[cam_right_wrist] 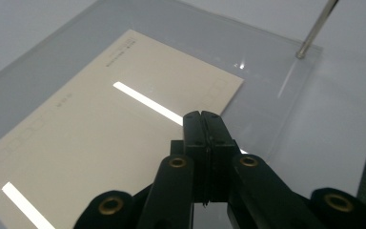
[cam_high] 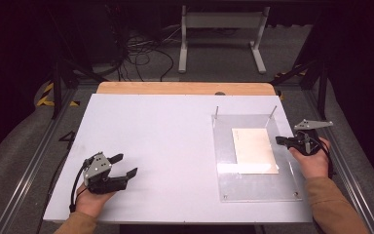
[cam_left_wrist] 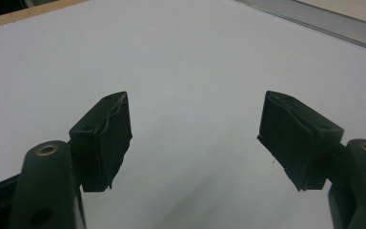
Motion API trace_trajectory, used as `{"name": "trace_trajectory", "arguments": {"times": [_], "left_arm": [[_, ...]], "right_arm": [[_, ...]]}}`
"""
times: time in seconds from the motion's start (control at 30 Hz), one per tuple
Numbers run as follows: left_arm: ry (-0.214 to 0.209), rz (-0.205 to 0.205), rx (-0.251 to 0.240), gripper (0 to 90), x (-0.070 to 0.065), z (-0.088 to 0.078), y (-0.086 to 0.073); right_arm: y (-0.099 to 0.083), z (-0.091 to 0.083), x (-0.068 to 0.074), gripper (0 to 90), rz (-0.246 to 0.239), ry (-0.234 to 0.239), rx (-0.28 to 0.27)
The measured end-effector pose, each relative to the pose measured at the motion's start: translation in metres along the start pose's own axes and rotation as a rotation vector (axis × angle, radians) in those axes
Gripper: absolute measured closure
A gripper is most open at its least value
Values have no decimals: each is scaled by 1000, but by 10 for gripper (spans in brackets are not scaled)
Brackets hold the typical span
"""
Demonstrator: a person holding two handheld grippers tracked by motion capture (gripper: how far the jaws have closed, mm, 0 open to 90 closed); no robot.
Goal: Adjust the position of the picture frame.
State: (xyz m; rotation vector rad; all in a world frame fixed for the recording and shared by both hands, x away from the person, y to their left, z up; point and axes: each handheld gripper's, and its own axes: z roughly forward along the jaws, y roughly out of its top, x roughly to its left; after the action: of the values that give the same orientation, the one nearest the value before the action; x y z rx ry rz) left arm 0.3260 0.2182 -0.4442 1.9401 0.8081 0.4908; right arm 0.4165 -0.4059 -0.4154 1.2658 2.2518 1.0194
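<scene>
At the right of the high view we hold the right gripper (cam_high: pixel 283 141) with its jaws pressed together on nothing, tips just over the right edge of the clear acrylic plate (cam_high: pixel 253 185). The cream sheet (cam_high: pixel 253 148) lies flat under or on that plate in the centre right of the frame; which, we cannot tell. Two thin metal pins (cam_high: pixel 217 111) stand at the plate's far corners. At the lower left our left gripper (cam_high: pixel 124 165) rests on the white table (cam_high: pixel 151 136), jaws spread and empty. We judge the risk to be this: closed tips could skid on the glossy plate and shove it, or scrape the sheet without catching its edge.
</scene>
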Motion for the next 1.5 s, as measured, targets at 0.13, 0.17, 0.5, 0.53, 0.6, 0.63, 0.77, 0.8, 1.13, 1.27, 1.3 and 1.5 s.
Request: {"name": "trace_trajectory", "arguments": {"times": [0.13,0.17,0.5,0.53,0.6,0.63,0.77,0.8,1.13,1.27,1.3,1.5], "left_arm": [[-1,9,1,263,-1,1,0],[-1,10,2,263,0,1,0],[3,4,9,262,-1,1,-1],[-1,2,9,262,-1,1,-1],[-1,0,7,262,-1,1,-2],[-1,0,7,262,-1,1,-2],[-2,3,12,262,-1,1,-2],[-1,5,12,262,-1,1,-2],[-7,8,19,261,-2,4,-2],[-13,4,20,261,-2,5,-2],[-12,10,18,261,-2,6,-1],[-14,10,22,260,-2,8,0]], "right_arm": [[-2,4,-11,892,19,-51,21],[-2,5,-13,892,22,-61,27],[-10,15,-29,893,61,-152,126],[-11,15,-30,894,64,-152,134],[-13,15,-32,894,65,-145,128],[-13,15,-32,894,65,-145,128],[-13,12,-29,894,49,-134,152],[-13,12,-28,894,44,-125,154],[-11,14,-26,896,47,-101,158],[-11,14,-25,896,54,-99,160],[-11,15,-24,896,54,-97,160],[-9,16,-17,896,42,-96,171]]}}
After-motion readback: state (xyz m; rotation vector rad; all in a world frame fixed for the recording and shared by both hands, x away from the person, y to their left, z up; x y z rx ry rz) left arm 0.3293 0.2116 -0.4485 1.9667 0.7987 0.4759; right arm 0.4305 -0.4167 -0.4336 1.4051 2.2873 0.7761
